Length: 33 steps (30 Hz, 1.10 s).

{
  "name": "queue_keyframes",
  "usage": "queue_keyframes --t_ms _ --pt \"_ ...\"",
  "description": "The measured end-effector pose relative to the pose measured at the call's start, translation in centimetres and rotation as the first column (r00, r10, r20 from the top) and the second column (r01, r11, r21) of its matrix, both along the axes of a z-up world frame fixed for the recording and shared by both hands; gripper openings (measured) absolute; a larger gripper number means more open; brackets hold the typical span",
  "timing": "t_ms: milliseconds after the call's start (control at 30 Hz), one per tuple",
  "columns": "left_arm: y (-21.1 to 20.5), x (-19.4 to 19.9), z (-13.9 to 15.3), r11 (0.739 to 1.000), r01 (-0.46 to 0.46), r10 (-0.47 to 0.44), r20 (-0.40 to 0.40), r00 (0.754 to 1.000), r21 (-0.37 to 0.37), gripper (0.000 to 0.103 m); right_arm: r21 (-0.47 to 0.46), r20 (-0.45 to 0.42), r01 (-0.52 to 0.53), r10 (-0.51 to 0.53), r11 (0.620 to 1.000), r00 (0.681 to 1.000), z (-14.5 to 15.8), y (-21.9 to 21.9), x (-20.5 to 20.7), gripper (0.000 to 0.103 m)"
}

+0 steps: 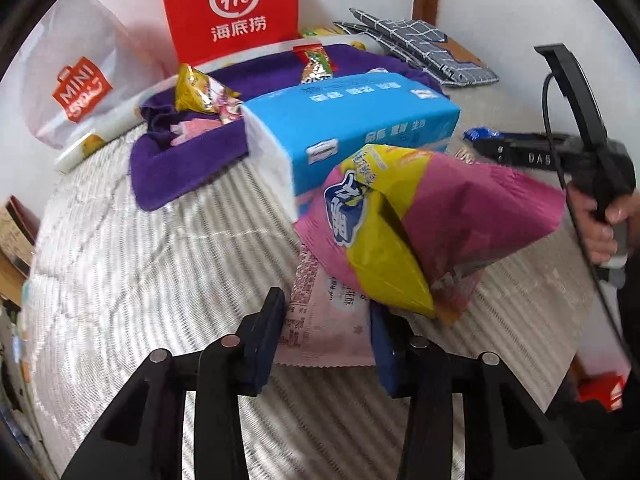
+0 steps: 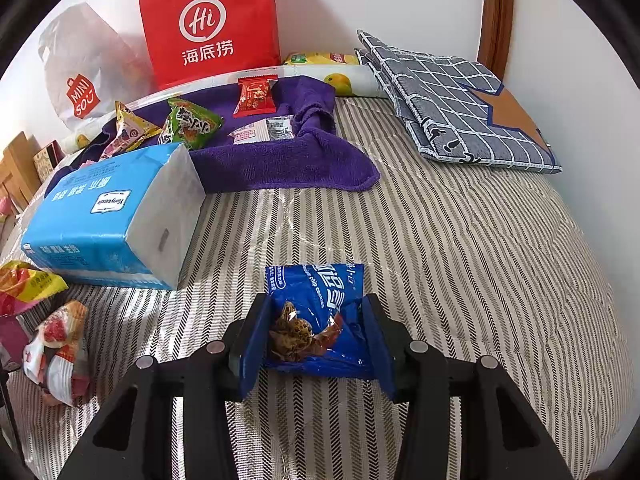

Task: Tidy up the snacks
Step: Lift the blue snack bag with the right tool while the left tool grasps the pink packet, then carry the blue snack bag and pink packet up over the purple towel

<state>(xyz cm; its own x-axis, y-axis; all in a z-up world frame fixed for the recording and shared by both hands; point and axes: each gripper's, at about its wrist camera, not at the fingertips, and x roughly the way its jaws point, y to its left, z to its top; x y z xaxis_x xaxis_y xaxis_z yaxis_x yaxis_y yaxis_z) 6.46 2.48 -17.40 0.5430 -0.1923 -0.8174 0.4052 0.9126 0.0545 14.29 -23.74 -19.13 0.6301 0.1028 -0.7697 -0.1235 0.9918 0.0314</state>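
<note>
Blue cookie pack (image 2: 320, 312) clamped, right view only.

Location: a bedroom in a home. The work surface is a bed with a striped quilt (image 2: 460, 240) under both sets of jaws. Beyond the jaws lie folded checked bedding (image 2: 460, 112) and a purple towel (image 2: 280, 164); a red paper shopping bag (image 2: 208, 28) stands against the white wall.
</note>
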Motion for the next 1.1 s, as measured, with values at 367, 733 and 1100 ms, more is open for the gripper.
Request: queue_keyframes --t_ms 367,733,1100 --pt "7.5 1.9 0.2 0.95 -0.298 0.295 -0.049 0.954 -0.098 0.04 -0.009 0.002 0.0 0.0 1.0 1.0 0.0 0.1 0.0 0.045" --pt "6.2 3.3 -0.4 0.94 -0.336 0.34 0.067 0.938 -0.057 0.042 0.016 -0.002 0.004 -0.004 1.0 1.0 0.0 -0.2 0.1 0.046" --pt "6.8 3.2 -0.4 0.929 -0.356 0.362 0.046 0.931 -0.104 0.042 0.03 -0.008 -0.013 0.013 0.999 1.0 -0.2 -0.1 0.1 0.054"
